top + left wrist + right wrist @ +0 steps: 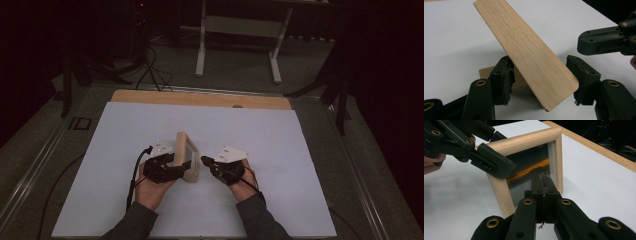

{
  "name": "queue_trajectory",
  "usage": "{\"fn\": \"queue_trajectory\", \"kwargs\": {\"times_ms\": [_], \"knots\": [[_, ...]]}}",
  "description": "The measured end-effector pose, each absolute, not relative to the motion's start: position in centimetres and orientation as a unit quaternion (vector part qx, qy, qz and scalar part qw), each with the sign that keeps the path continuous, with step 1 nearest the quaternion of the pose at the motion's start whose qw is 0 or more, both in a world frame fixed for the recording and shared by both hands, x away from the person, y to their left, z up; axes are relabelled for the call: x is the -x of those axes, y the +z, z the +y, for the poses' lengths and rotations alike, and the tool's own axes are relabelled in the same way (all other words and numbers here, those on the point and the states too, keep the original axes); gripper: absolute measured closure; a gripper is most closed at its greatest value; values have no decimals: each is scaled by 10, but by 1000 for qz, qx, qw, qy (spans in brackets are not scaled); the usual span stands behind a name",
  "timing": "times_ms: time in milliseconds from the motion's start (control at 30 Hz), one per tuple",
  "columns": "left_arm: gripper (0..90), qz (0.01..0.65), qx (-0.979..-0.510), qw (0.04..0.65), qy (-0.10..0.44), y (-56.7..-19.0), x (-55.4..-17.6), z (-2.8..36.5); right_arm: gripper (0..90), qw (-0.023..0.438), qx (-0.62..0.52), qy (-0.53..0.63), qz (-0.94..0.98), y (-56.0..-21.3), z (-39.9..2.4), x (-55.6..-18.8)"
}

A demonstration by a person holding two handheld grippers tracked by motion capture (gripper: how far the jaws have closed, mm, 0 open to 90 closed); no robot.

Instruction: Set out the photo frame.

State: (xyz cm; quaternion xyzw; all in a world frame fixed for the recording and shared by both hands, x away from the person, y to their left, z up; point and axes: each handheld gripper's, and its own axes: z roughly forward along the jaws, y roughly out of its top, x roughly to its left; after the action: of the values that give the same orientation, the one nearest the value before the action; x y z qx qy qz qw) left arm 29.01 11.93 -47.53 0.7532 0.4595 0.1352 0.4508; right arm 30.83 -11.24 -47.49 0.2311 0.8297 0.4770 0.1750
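Near the middle of the table (280, 150), straddling the tilted picture frame (188, 152) with the left gripper (542, 77) to steady it, grip pressure impossible to tell, and keeping the right gripper (544, 185) closed and empty by the glass (531, 170).

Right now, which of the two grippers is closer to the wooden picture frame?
Left. The left gripper straddles the upright picture frame, its fingers on either side of the wooden edge. The right gripper sits just beside the frame's glass front, shut and holding nothing.
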Motion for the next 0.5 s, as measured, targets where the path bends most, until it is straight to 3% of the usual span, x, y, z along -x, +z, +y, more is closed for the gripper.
{"fn": "queue_trajectory", "kwargs": {"times_ms": [500], "knots": [[473, 455, -756, 451, 135, -475, -290, 120, 891, 180, -236, 483, 824, -471, -117, -310]]}}
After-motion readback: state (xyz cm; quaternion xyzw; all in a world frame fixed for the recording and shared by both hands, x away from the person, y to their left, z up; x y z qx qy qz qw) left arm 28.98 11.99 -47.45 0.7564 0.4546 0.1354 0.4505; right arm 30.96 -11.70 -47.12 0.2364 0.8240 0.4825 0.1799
